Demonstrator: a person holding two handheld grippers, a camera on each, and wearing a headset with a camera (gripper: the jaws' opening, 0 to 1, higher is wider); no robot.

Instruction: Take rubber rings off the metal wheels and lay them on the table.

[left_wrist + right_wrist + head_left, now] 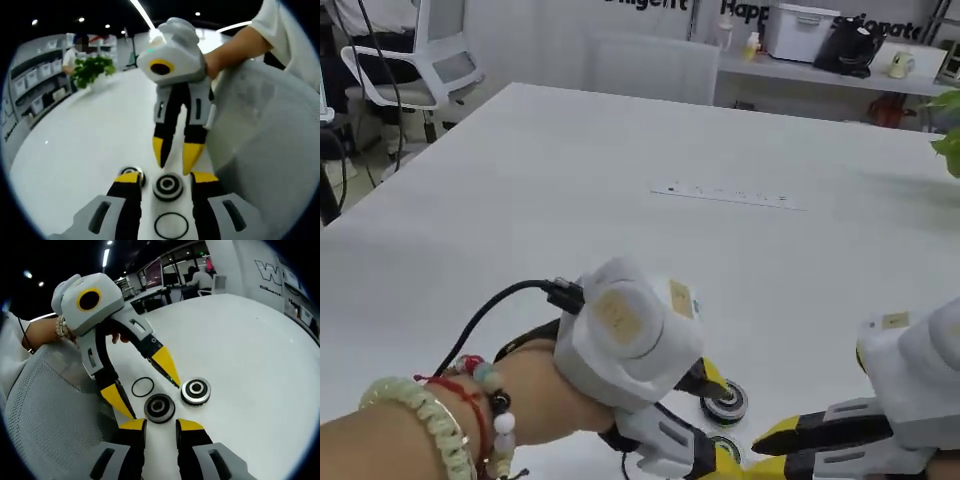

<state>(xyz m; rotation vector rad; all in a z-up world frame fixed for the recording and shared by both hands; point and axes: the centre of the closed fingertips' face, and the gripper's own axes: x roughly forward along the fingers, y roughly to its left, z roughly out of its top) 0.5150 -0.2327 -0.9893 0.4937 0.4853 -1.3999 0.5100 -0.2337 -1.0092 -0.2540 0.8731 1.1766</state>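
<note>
Head view: low in the frame, a hand [535,395] with beaded bracelets [440,420] on its wrist grips the left gripper [720,415], which points toward the lower right corner. Its jaws are spread. A metal wheel [725,447] peeks out at the bottom edge between them, and a second wheel [726,403] lies just beside the upper jaw tip. A black cable [490,310] trails from the gripper's body. The right gripper [770,452] enters from the lower right, pointing left, with its tips a little apart. The white table [620,200] takes up most of the frame. Beyond it are an office chair [430,50] at upper left, a shelf with a white box [800,30] at upper right, and green leaves [948,130] at the right edge.

Left gripper view: the left gripper's [166,177] jaws rise wide apart from the bottom, with the metal wheel [168,186] between the tips and apart from them. The second wheel [132,172] is half hidden behind the left tip. A loose rubber ring [171,225] lies flat on the table [90,145] below the metal wheel. The right gripper [175,154] hangs down from the upper centre, slightly parted and holding nothing. A plant [90,70] stands at upper left.

Right gripper view: the right gripper's [161,425] tips stand a narrow gap apart at the bottom, just below the metal wheel [160,408]. The second wheel [196,391] lies to its right and the rubber ring [143,387] to its upper left. The left gripper [142,384] reaches in from upper left, its jaws splayed either side of the ring.
</note>
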